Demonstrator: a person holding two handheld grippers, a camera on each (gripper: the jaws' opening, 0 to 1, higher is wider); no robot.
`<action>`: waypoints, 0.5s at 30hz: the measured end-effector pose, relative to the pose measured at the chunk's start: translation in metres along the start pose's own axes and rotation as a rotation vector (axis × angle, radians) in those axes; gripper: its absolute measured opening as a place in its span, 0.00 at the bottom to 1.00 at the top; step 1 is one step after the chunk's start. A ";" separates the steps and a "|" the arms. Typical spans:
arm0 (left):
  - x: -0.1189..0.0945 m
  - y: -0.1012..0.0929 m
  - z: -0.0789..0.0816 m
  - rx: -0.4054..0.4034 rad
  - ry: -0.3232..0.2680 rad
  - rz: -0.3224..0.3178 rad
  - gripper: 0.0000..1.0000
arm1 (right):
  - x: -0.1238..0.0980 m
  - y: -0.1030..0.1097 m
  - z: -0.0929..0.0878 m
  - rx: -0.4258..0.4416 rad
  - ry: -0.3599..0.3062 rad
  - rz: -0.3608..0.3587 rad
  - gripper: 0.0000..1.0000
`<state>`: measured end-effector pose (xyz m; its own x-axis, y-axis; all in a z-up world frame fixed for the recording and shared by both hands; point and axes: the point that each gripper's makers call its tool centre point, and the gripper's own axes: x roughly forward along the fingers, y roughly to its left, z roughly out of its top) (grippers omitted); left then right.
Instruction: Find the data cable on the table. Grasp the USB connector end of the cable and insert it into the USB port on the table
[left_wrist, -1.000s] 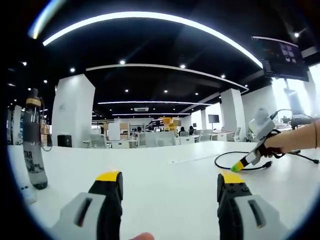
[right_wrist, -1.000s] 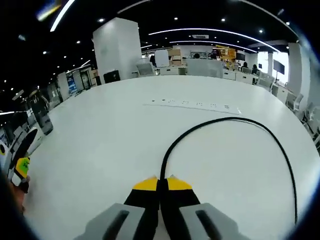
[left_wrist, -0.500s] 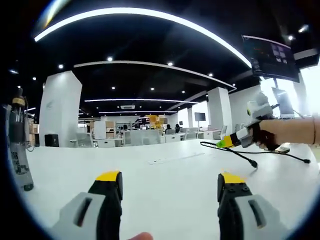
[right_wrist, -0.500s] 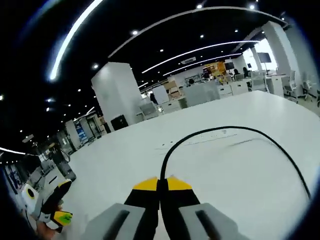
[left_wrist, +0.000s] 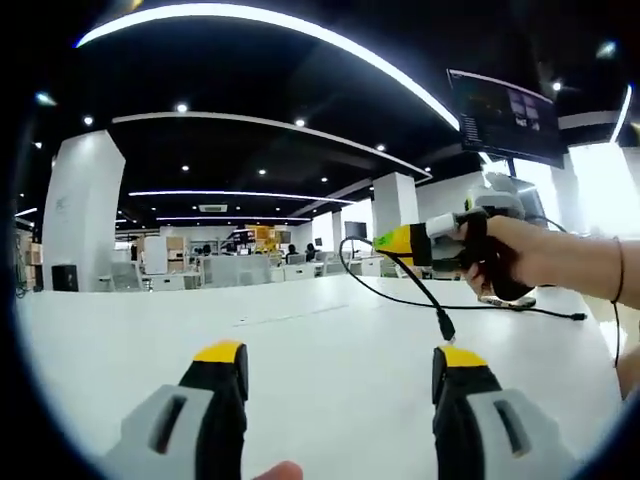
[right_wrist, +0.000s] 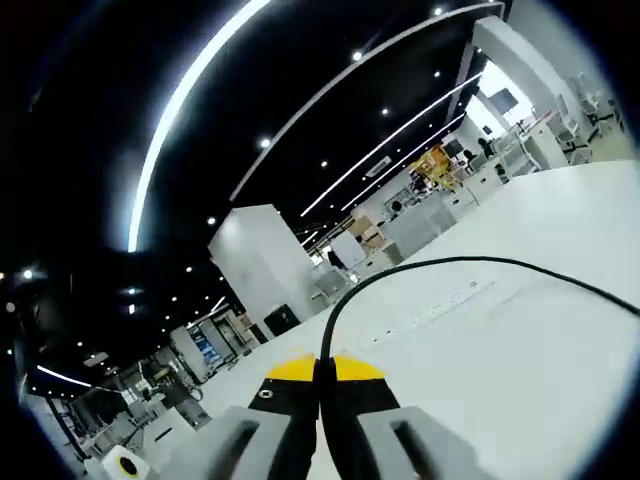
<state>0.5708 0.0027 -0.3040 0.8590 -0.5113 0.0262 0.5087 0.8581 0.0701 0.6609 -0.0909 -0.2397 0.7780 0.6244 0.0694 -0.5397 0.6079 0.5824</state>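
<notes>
**Cord gripped, plug hanging loose**

We see the right claw (right_wrist: 320, 368) clamped on the black data cable (right_wrist: 450, 260), which arcs out of the jaws and away to the right. In the left gripper view the right claw (left_wrist: 390, 241), held in a hand (left_wrist: 505, 255), is raised above the worktop (left_wrist: 300, 385). A connector (left_wrist: 445, 325) dangles below it on a short run of cord. The left claw (left_wrist: 340, 362) is wide and holds nothing.

Our worry is that the grip seems to be on the cord, not the plug. The plug could then swing or twist, miss the port, or jam at an angle. We cannot tell whether this is the USB end.

The socket strip (right_wrist: 448, 299) lies well ahead on the white, glossy worktop, its ports too small to make out. Around us is an open office with white pillars (left_wrist: 80, 205), ceiling light strips and a hanging screen (left_wrist: 505, 100).
</notes>
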 end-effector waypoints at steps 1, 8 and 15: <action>0.001 -0.004 0.000 0.004 0.001 -0.008 0.74 | 0.001 0.001 0.003 0.005 -0.006 0.007 0.04; 0.010 -0.030 0.003 0.041 -0.002 -0.060 0.70 | -0.006 0.030 0.010 0.023 -0.067 0.059 0.04; 0.014 -0.042 0.011 0.084 -0.034 -0.073 0.64 | -0.013 0.052 0.011 0.043 -0.112 0.088 0.04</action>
<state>0.5611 -0.0413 -0.2956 0.8170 -0.5744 0.0514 0.5615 0.8126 0.1562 0.6260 -0.0730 -0.2017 0.7608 0.6142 0.2096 -0.5947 0.5304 0.6041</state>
